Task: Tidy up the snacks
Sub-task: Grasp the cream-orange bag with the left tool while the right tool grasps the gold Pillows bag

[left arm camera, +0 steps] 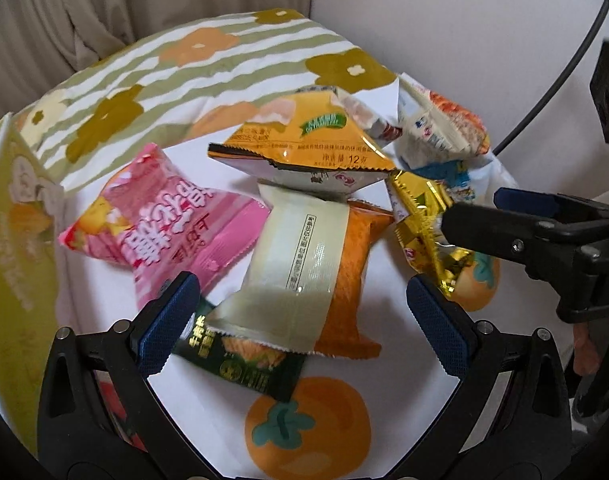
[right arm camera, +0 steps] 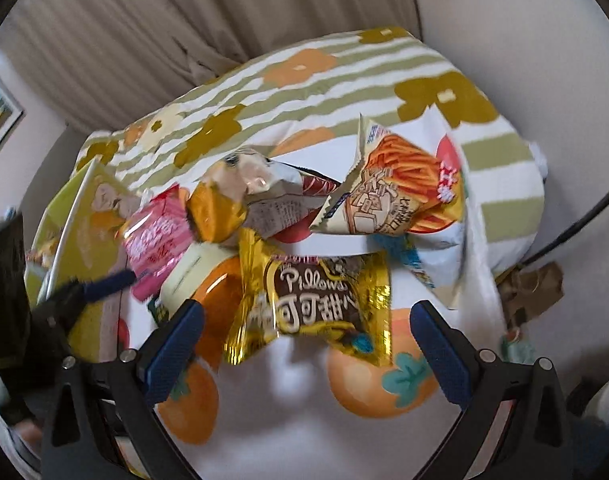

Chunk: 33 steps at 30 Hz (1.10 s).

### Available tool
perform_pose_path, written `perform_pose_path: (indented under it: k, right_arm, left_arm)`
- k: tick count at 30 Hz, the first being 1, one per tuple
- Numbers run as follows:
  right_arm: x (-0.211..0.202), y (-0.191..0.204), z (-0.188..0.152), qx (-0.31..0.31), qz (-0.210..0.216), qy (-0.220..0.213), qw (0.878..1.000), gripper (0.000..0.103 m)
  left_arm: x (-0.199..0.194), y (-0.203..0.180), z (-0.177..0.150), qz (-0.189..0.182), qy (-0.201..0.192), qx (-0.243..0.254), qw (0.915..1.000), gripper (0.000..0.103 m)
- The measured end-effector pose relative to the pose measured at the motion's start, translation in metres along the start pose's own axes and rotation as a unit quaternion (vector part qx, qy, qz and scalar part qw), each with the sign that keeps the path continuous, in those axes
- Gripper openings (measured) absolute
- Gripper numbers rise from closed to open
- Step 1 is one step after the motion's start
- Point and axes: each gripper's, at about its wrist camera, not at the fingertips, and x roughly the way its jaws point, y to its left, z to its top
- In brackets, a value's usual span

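Both grippers gape empty over an unsorted heap: left gripper [left arm camera: 300, 304] above the cream packet [left arm camera: 292, 264] beside the pink packet [left arm camera: 172, 224], right gripper [right arm camera: 306, 332] straddling the gold packet [right arm camera: 316, 304] on the persimmon-print cloth [right arm camera: 288, 420]; beyond, a green box [left arm camera: 12, 216], seemingly the destination, sorting barely begun

Snack packets lie heaped together — a pink packet [left arm camera: 164, 224] lies flat at the left, a cream-and-orange one [left arm camera: 304, 276] overlaps a dark green packet [left arm camera: 244, 364], an orange-yellow pouch [left arm camera: 304, 144] sits tilted on top, and a gold "Pillows" packet [right arm camera: 312, 304] lies at the right — crinkled, sealed.
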Motion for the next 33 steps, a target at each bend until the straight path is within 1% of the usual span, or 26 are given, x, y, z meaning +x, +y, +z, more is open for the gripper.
perform_pose_path:
  k: [6,9,11,14,24,26,27,29,33]
  right_arm:
    - [0.02,0.003,0.006,-0.001,-0.013,0.006,1.0,0.102]
    - [0.029,0.003,0.006,-0.004,-0.019,0.013,1.0,0.102]
    - [0.033,0.0,0.005,-0.007,-0.022,0.015,1.0,0.102]
    - [0.037,-0.003,0.006,-0.005,-0.023,0.017,1.0,0.102]
    - [0.049,-0.006,0.011,-0.004,-0.026,0.021,0.999,0.101]
    - [0.052,-0.006,0.011,-0.006,-0.022,0.028,0.999,0.093]
    - [0.053,-0.006,0.01,-0.007,-0.017,0.032,0.999,0.086]
    - [0.051,-0.004,0.009,-0.014,-0.022,0.03,0.999,0.084]
    - [0.046,-0.001,0.008,-0.023,-0.023,0.026,0.999,0.076]
  left_arm:
    - [0.02,-0.002,0.004,0.007,0.007,0.018,0.9998,0.093]
    - [0.028,-0.002,0.004,0.0,0.015,0.019,0.9997,0.087]
    - [0.032,-0.003,0.004,0.006,0.018,0.02,0.9996,0.079]
    - [0.032,-0.001,0.004,0.005,0.015,0.023,0.9996,0.074]
    - [0.03,-0.002,0.003,0.005,0.016,0.029,0.9994,0.069]
    - [0.03,-0.003,0.004,0.006,0.016,0.029,0.9994,0.069]
    - [0.03,-0.003,0.004,0.005,0.016,0.028,0.9995,0.068]
    - [0.029,-0.004,0.005,0.005,0.017,0.03,0.9994,0.068]
    - [0.026,-0.008,0.003,0.005,0.016,0.037,0.9992,0.067]
